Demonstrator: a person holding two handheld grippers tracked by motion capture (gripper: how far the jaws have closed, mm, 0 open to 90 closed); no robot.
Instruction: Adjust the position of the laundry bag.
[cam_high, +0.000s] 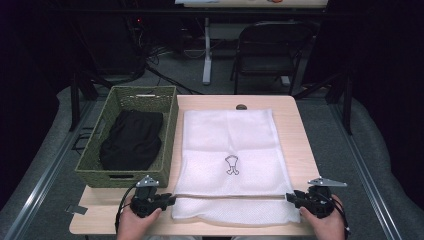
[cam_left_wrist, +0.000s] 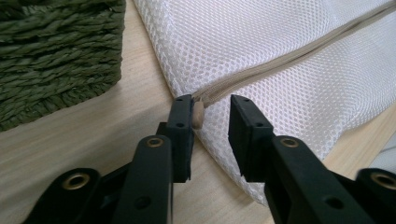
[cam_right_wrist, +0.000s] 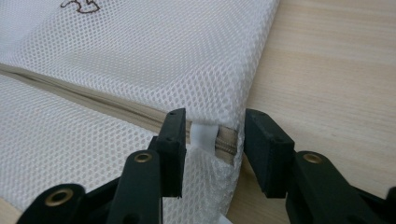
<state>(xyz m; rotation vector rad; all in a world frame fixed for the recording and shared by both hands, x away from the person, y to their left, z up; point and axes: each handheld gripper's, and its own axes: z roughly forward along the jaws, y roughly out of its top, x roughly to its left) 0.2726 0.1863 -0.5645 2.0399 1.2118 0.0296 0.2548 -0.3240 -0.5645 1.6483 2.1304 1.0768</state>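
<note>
The light wooden table (cam_high: 300, 145) carries a white mesh laundry bag (cam_high: 230, 145) lying flat at its middle, long axis running from the person's edge toward the far edge. Just left of it stands a green woven basket (cam_high: 170, 125) holding a black garment (cam_high: 132, 140). A beige zipper (cam_high: 230, 196) crosses the bag near its close end, running left to right. The left gripper (cam_high: 172, 200) sits at the zipper's left end, jaws parted around the small beige pull tab (cam_left_wrist: 198, 115). The right gripper (cam_high: 288, 198) sits at the right end, jaws spread either side of a white tab (cam_right_wrist: 204, 135).
</note>
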